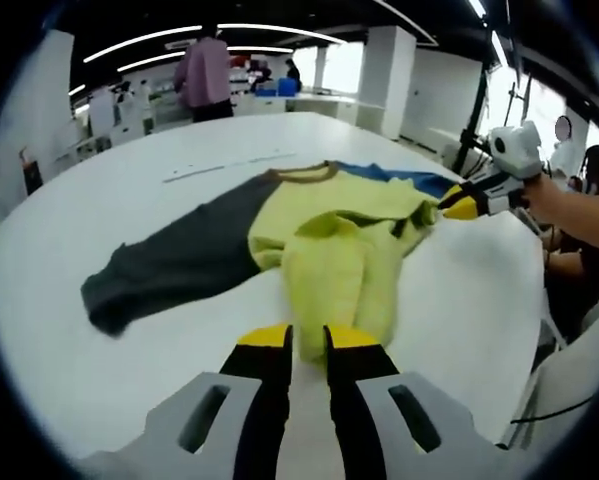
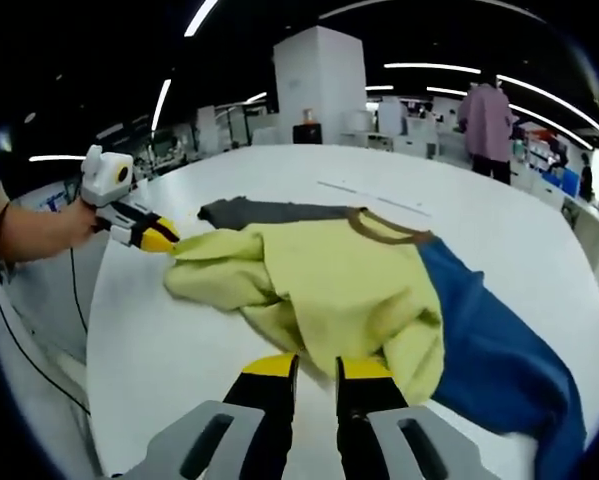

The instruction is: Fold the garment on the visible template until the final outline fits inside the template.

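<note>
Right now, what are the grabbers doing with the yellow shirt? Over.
Left gripper and right gripper each pinch a yellow edge. Garment bunched in the middle, grey sleeve and blue sleeve spread on the white table. Nothing in the way.

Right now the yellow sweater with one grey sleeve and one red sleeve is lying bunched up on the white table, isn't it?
Nearly. The sweater is yellow, bunched up on the white table, and one sleeve is grey, but the other sleeve is blue, not red. The right gripper view shows the blue sleeve most plainly.
</note>
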Action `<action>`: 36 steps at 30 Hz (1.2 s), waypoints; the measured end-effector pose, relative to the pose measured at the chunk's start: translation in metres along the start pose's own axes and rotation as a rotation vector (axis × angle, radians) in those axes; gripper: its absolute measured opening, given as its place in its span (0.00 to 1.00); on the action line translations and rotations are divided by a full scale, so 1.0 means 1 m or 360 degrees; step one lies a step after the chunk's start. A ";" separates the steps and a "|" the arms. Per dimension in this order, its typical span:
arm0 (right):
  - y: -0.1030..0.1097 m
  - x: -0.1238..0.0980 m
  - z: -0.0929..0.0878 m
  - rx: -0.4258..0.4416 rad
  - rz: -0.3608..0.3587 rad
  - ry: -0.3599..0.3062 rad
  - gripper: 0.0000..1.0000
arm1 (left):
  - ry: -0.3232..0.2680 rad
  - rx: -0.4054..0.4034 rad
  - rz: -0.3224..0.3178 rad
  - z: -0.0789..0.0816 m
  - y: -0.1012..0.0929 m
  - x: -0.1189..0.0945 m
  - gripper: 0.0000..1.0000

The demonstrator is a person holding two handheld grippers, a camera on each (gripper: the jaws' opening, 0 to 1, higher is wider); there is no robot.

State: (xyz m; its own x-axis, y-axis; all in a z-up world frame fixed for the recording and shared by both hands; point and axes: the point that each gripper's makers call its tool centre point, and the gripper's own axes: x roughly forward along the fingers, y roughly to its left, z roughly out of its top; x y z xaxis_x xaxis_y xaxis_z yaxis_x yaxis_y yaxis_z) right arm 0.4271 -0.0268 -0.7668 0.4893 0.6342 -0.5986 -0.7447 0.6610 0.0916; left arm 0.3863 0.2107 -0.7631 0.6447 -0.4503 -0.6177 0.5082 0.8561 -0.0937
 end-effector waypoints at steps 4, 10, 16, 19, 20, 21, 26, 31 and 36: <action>-0.001 0.001 -0.002 0.0001 0.0001 0.0007 0.10 | 0.0014 -0.0016 -0.0007 -0.004 -0.001 0.001 0.09; -0.001 0.005 -0.006 -0.0005 0.0005 0.0034 0.09 | 0.0045 -0.0026 -0.0028 -0.011 -0.002 0.005 0.04; -0.003 0.010 -0.012 -0.0026 0.0000 0.0071 0.08 | 0.0059 -0.0018 -0.0032 -0.013 0.000 0.008 0.03; -0.006 0.013 -0.018 -0.0038 -0.0018 0.0107 0.09 | 0.0064 -0.0014 -0.0034 -0.013 0.001 0.009 0.04; -0.007 0.014 -0.019 -0.0042 -0.0022 0.0114 0.09 | 0.0064 -0.0014 -0.0035 -0.013 0.001 0.009 0.04; -0.008 0.014 -0.020 -0.0044 -0.0022 0.0122 0.09 | 0.0066 -0.0014 -0.0038 -0.013 0.001 0.010 0.04; -0.010 0.016 -0.022 -0.0059 -0.0025 0.0137 0.06 | 0.0066 -0.0018 -0.0039 -0.013 0.002 0.012 0.04; -0.010 0.018 -0.017 -0.0065 -0.0024 0.0109 0.03 | 0.0067 -0.0018 -0.0041 -0.014 0.002 0.012 0.03; -0.010 0.018 -0.016 -0.0082 -0.0032 0.0107 0.00 | 0.0066 -0.0024 -0.0046 -0.014 0.002 0.013 0.02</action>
State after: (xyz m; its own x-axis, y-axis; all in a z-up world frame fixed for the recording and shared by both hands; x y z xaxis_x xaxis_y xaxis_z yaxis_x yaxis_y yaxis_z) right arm 0.4359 -0.0285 -0.7912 0.4740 0.5918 -0.6519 -0.7583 0.6507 0.0393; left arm 0.3875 0.2097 -0.7826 0.6052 -0.4644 -0.6465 0.5176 0.8466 -0.1237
